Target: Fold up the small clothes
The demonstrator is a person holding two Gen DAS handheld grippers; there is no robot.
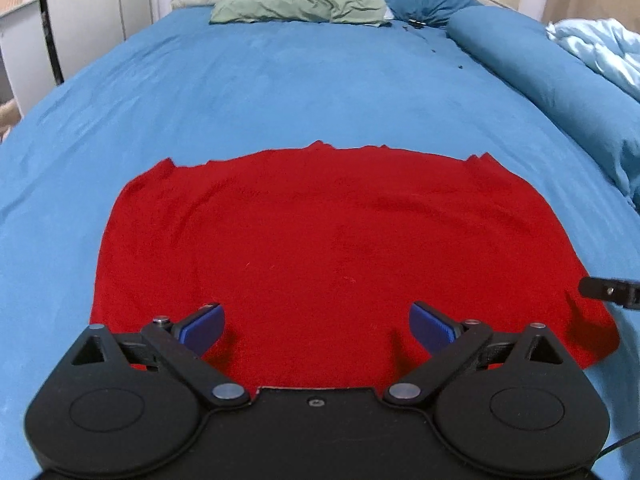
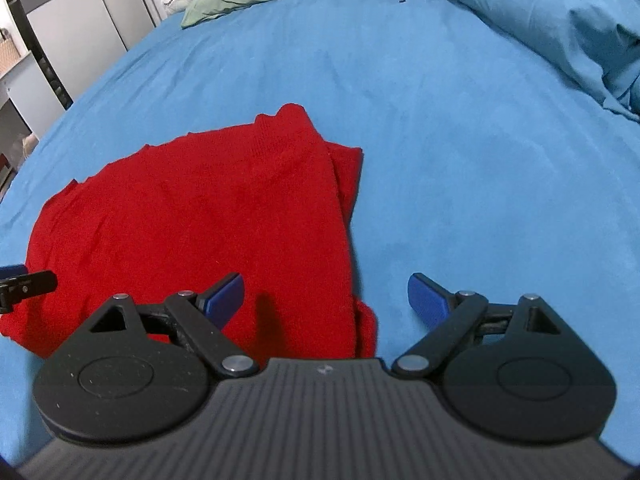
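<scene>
A red garment (image 1: 320,256) lies spread flat on the blue bedsheet (image 1: 280,92), directly under and ahead of my left gripper (image 1: 316,326), whose blue-padded fingers (image 1: 202,326) stand wide apart with nothing between them. Both pads hover over the cloth's near edge; I cannot tell whether they touch it. From the right wrist camera, the same red garment (image 2: 192,224) sits to the left of centre, its right side folded into a thicker ridge that runs toward me. My right gripper (image 2: 326,300) is also spread open and empty: its left finger (image 2: 224,300) is over the red cloth, its right finger over bare bedsheet (image 2: 460,160), so the garment's right edge falls between the two. The tip of the left gripper (image 2: 24,284) shows at the left margin of that view, over the cloth's near left part. A green pillow (image 1: 300,6) and a rolled blue duvet (image 1: 552,76) lie farther up the bed.
</scene>
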